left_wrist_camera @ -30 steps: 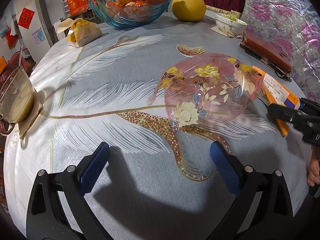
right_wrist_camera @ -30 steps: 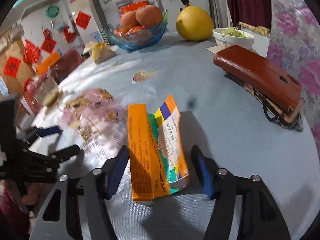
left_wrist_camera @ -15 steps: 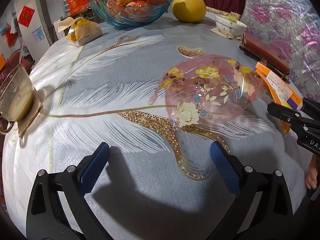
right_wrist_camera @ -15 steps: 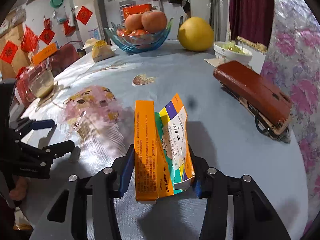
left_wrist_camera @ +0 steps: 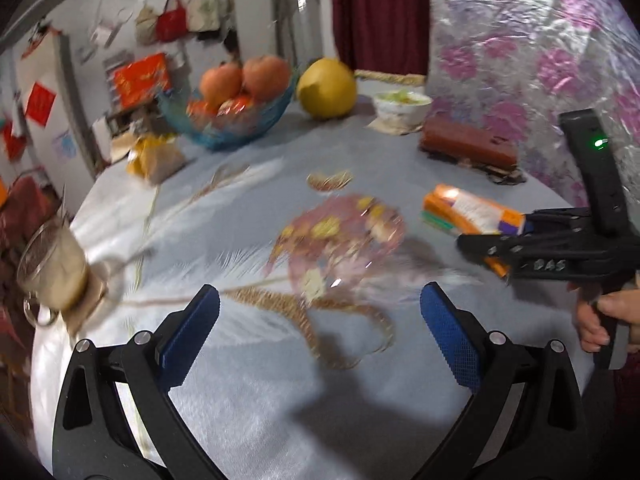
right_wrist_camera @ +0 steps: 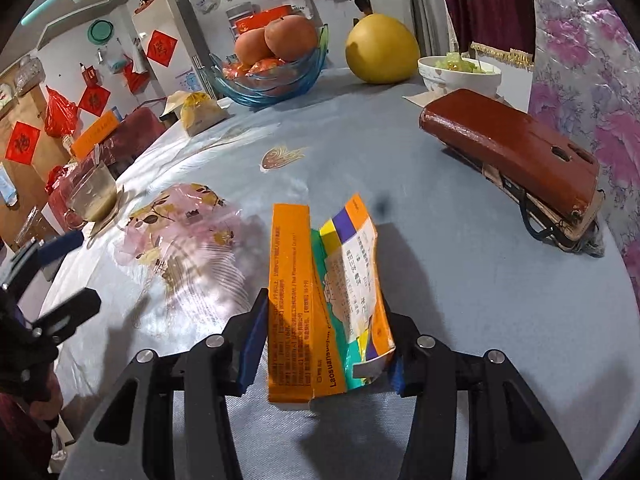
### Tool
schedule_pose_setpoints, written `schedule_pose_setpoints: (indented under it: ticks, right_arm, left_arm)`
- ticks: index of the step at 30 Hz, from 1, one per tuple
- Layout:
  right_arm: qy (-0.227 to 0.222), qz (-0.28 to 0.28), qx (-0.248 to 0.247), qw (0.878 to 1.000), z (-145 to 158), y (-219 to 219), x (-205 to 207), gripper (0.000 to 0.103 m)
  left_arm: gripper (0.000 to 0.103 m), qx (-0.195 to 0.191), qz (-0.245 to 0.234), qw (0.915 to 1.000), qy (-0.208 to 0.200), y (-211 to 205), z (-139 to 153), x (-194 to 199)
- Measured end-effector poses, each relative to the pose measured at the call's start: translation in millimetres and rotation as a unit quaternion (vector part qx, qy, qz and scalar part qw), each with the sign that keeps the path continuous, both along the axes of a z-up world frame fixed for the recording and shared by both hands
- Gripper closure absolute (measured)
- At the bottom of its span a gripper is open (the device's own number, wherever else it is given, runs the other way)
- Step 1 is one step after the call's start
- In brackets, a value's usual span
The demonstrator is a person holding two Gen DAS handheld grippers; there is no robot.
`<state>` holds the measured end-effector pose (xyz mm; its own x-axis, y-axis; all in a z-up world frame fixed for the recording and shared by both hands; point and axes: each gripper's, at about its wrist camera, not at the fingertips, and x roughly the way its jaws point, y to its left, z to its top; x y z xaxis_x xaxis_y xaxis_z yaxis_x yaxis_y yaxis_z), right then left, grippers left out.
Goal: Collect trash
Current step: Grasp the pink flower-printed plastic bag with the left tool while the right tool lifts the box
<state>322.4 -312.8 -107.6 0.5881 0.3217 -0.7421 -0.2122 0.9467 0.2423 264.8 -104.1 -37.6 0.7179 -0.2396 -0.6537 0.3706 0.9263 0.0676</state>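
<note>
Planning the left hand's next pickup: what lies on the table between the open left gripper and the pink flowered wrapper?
Only bare tablecloth, with shadows across it, lies between the left gripper and the pink flowered wrapper, as the left wrist view shows.

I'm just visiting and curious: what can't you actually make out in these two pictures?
- Left wrist view: motion blur smears the pink flowered wrapper.
- Right wrist view: small print on the orange box is unreadable.
- Right wrist view: left gripper is cut off by the edge.
</note>
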Motion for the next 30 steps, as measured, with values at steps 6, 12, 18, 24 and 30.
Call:
schedule_pose_setpoints:
  ticks: [6,12,18,24,30]
  right_arm:
    - [0.006,-0.006,0.035,0.999,-2,-10,2,0.052]
    - [0.007,-0.007,0.039,0.999,-2,-11,3,0.052]
    - [0.008,-0.006,0.044,0.999,-2,-11,4,0.052]
    - [0.008,-0.003,0.044,0.999,-2,-10,4,0.048]
    - [0.007,-0.002,0.044,0.999,-2,-9,5,0.048]
  left_arm:
    - [0.006,0.041,-0.008,0.9991,-0.003,-22,1,35]
    - [0.006,-0.015,-0.009,0.9988,0.046,-32,2,69]
    - [0.007,-0.002,0.030,0.9965,0.078,-32,-25,87]
    - [0.026,-0.021,0.031,0.9978,0.055,-14,-23,73]
    - [0.029,-0.033,0.033,0.9984,0.032,2,-13,52]
